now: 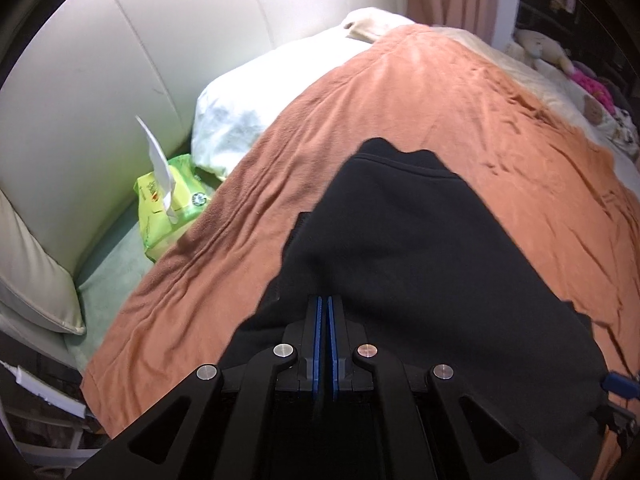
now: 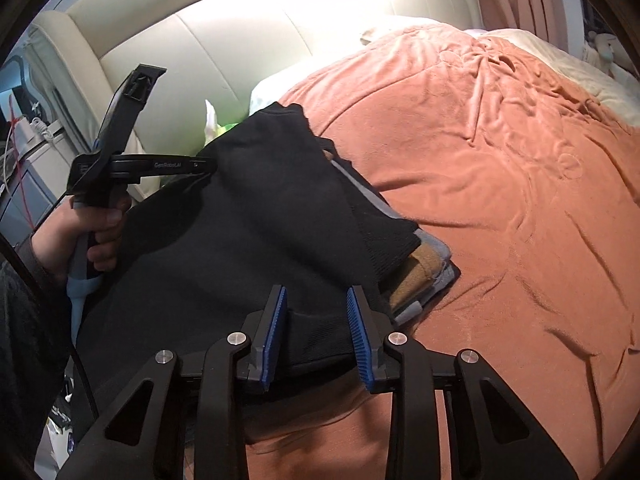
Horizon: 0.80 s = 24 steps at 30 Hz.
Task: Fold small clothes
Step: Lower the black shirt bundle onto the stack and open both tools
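Near edge of the bed: right gripper (image 2: 316, 312) has its blue pads partly spread, with a bunched edge of the black garment (image 2: 240, 232) sitting between them. The pads look like they flank the fabric rather than clamp it; contact on either side can't be confirmed, so I read it as not gripping.

Left gripper (image 1: 325, 308): pads pressed together, almost no gap. In its own view no cloth shows in the slit; it sits over the black garment (image 1: 400, 248). From the right wrist view its tip meets the garment's left edge, so it may be pinching a thin layer there, can't tell for sure. A hand (image 2: 80, 232) wraps its handle.

Garment position: draped over the orange blanket (image 2: 500, 160), partly lying on a small stack of folded clothes (image 2: 424, 272), tan and grey pieces showing beneath it on the right.

Progress, my judgement: several items already folded and stacked; the black piece is mid-fold, still loose and uneven, with a lumpy far edge. Left to do: finish its fold, square it up on the stack.

Further back: green wet-wipes pack (image 1: 168, 204), white pillow (image 1: 240, 120), cream headboard (image 1: 140, 40), soft toys (image 1: 540, 52) at the far side.
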Available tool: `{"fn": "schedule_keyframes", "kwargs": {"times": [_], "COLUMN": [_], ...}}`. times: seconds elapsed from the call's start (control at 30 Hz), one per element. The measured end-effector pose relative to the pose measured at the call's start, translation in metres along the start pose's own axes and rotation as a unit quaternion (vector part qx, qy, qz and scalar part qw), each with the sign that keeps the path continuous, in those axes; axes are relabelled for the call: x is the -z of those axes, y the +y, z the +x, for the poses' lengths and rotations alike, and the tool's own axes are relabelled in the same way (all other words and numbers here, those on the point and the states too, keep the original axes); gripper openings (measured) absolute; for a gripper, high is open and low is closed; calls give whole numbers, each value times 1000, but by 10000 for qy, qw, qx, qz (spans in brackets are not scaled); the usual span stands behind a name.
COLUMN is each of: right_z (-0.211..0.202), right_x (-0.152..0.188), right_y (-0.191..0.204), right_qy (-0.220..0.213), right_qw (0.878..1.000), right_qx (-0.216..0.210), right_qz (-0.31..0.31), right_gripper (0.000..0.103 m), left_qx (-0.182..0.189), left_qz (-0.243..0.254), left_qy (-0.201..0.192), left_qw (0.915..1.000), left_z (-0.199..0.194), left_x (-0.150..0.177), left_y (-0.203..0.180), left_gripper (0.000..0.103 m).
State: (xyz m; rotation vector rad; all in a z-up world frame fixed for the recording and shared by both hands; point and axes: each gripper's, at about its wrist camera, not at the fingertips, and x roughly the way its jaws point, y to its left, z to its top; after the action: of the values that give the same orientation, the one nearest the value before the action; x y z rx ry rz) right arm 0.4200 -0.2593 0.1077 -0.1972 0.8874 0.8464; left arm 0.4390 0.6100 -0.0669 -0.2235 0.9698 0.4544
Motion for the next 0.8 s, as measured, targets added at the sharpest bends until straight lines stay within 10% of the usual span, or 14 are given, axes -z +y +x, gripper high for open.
{"fn": "schedule_keyframes", "kwargs": {"times": [0.37,0.8], "right_z": [4,16], "right_x": [2,1], "right_y": [-9,70], "right_qy": [-47,234], "right_qw": [9997,9965], "right_qx": [0,-379], "right_qz": [228,-705], "right_gripper": [27,29], "left_qx": [-137,174], "left_qz": [-324,-227], "left_qy": [76,38], "left_qw": [9994,9996], "left_z": [-16,-63], "left_x": [14,89], "left_y": [24,49], "left_gripper": [2,3]}}
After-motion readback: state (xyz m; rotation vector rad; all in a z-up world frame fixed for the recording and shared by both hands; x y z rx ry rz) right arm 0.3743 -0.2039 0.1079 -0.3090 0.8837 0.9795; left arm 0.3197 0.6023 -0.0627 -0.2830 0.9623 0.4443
